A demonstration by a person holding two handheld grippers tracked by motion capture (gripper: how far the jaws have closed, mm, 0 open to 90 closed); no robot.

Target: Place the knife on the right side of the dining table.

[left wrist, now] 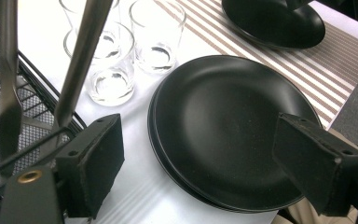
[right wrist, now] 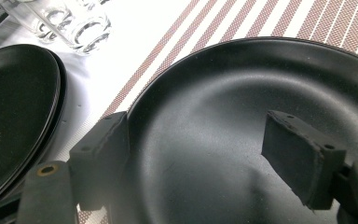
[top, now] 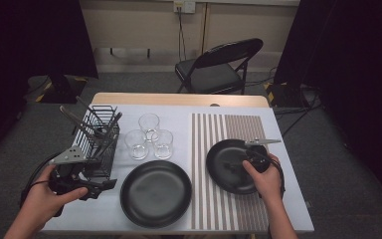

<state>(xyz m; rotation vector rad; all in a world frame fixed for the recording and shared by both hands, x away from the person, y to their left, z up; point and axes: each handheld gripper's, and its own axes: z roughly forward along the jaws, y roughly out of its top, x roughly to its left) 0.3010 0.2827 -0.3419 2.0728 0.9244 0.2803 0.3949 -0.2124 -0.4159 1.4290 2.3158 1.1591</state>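
A black plate (top: 226, 169) (right wrist: 261, 93) lies on the striped placemat (top: 219, 129) at the right. My right gripper (top: 242, 163) (right wrist: 203, 158) is open just over it: one jaw stands at the plate's near rim, the other over its inside. A stack of black plates (top: 155, 193) (left wrist: 228, 126) sits on the white table at front centre. My left gripper (top: 108, 184) (left wrist: 205, 165) is open with nothing between its jaws, low beside the stack's left edge and next to the wire rack (top: 99, 149) (left wrist: 9, 135).
Three clear glasses (top: 149, 137) (left wrist: 112, 70) stand behind the stack. The rack holds several metal utensils (top: 87, 124) (left wrist: 81, 56) whose handles lean up near my left gripper. A folding chair (top: 219, 67) stands beyond the table's far edge.
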